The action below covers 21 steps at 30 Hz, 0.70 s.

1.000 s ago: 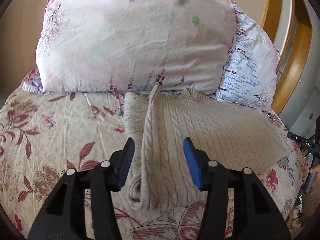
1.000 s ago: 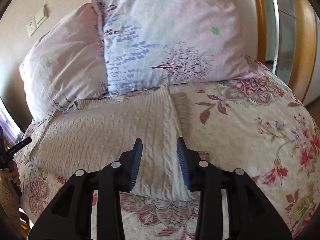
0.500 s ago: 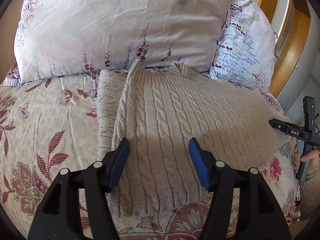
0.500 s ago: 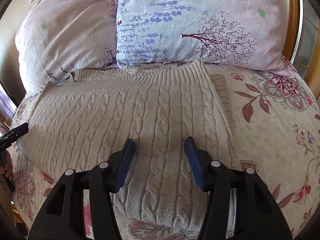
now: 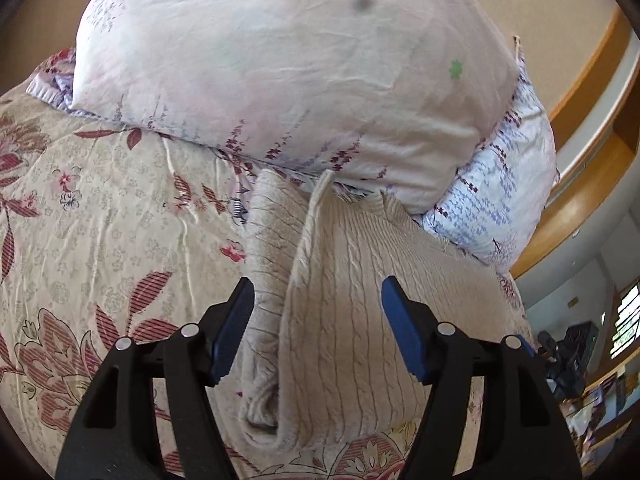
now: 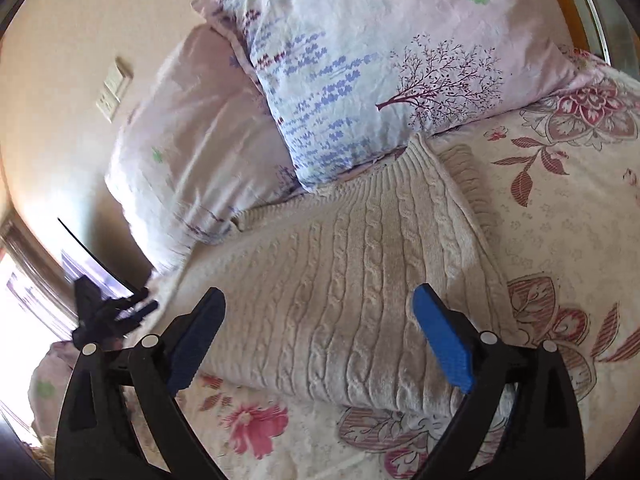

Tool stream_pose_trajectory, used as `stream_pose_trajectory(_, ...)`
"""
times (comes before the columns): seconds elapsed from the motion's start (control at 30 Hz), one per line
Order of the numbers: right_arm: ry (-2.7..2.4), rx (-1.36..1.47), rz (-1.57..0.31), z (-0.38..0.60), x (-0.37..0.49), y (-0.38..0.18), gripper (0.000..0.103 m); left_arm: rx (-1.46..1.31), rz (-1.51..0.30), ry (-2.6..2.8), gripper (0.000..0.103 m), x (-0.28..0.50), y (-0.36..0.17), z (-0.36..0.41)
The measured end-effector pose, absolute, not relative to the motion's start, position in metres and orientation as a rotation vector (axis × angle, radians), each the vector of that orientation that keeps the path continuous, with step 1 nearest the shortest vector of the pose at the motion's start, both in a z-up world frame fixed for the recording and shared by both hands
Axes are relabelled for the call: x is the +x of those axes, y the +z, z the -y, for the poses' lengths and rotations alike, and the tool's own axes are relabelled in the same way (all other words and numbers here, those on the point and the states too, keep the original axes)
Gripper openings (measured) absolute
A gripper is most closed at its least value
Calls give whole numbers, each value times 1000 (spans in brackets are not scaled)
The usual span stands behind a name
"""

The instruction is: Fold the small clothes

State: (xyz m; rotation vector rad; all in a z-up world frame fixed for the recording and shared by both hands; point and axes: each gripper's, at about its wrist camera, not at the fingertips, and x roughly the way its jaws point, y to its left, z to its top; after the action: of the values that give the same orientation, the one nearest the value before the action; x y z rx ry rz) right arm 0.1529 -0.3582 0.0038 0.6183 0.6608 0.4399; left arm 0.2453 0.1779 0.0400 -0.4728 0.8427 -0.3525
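Note:
A beige cable-knit sweater [image 5: 340,320] lies flat on the flowered bedspread [image 5: 100,240], its neck against the pillows and both side parts folded in. My left gripper [image 5: 316,324] is open and empty, hovering over the sweater's left folded edge near the hem. In the right wrist view the sweater [image 6: 360,280] spreads across the middle, and my right gripper [image 6: 320,340] is open wide and empty above its right half. The left gripper [image 6: 108,312] shows there as a dark blurred shape at the far left.
A pink flowered pillow [image 5: 280,60] and a bluish-white pillow [image 5: 500,192] stand behind the sweater. A wooden bed frame [image 5: 580,200] curves at the right. A wall switch plate [image 6: 114,88] is on the beige wall. The bedspread [image 6: 560,220] continues to the right of the sweater.
Both grippers have swung: the left view turned back to the sweater's left edge, the right view tilted and shifted left. The right jaws have opened wider. The sweater has not moved.

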Motion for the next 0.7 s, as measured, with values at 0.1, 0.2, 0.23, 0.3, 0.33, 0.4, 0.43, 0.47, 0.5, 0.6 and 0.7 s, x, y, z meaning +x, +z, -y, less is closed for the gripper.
stream_pose_trajectory(0.1, 502, 678, -578, 367, 138, 2, 100, -554, -908, -351, 62, 262, 27, -184)
stream_pose_trajectory(0.2, 535, 732, -539, 373, 131, -3, 101, -600, -953, -349, 58, 274, 16, -182)
stream_pose_trajectory(0.23, 536, 743, -532, 376, 130, -2, 101, -616, -961, -349, 56, 276, 13, -181)
stream_pose_trajectory(0.3, 535, 764, -528, 378, 132, -4, 101, -643, -958, -350, 54, 279, 10, -181)
stream_pose_trajectory(0.33, 532, 770, -536, 378, 133, -5, 101, -654, -959, -350, 52, 281, 9, -180)
stream_pose_trajectory(0.4, 532, 769, -537, 378, 132, -5, 101, -677, -957, -350, 49, 283, 7, -179)
stream_pose_trajectory(0.43, 534, 766, -534, 378, 132, -5, 101, -681, -954, -350, 48, 284, 7, -179)
stream_pose_trajectory(0.47, 535, 765, -532, 377, 132, -4, 101, -682, -955, -350, 46, 284, 6, -177)
stream_pose_trajectory(0.5, 536, 765, -530, 377, 130, -5, 101, -689, -960, -352, 41, 286, 5, -176)
stream_pose_trajectory(0.6, 541, 785, -518, 380, 129, -6, 101, -709, -967, -344, 30, 287, 1, -172)
stream_pose_trajectory(0.7, 548, 811, -507, 384, 129, -8, 101, -737, -969, -337, 21, 287, 0, -171)
